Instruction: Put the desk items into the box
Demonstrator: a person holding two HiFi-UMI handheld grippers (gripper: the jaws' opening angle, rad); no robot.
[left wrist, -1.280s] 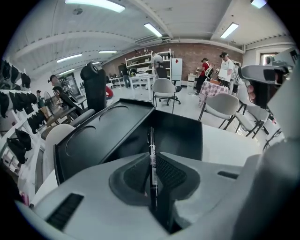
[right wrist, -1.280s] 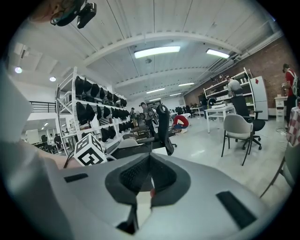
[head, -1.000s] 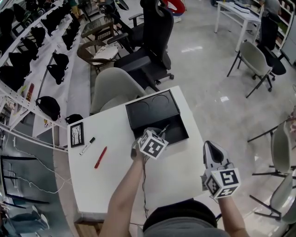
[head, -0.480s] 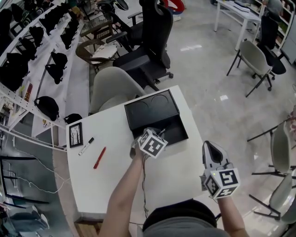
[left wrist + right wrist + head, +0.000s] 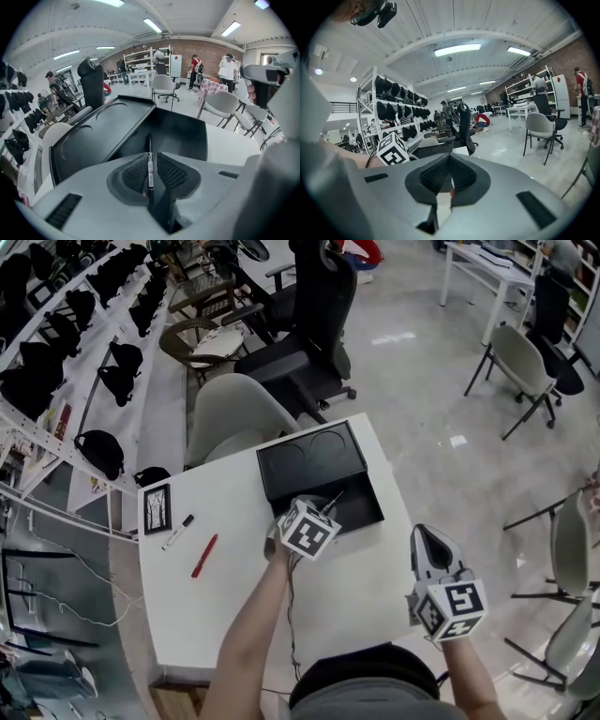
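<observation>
One black pen (image 5: pixel 149 144) is being let go: your left gripper's (image 5: pixel 152 159) jaws are opening around it above the open box (image 5: pixel 361 502), so it should drop in. Your right gripper (image 5: pixel 450 178) looks closed and empty. Red pen (image 5: pixel 203 556), marker (image 5: pixel 176 532) and picture frame (image 5: pixel 156 509) wait on the table (image 5: pixel 234 615)

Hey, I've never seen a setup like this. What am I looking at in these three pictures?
There is no robot: a person holds a gripper in each hand. One picture comes from a head camera looking down at the white table; the other two cameras ride on the grippers. The left gripper is over the open black box, its jaws opening with a black pen between them. The right gripper is empty, jaws together. A red pen, a marker and a picture frame lie on the table.
</observation>
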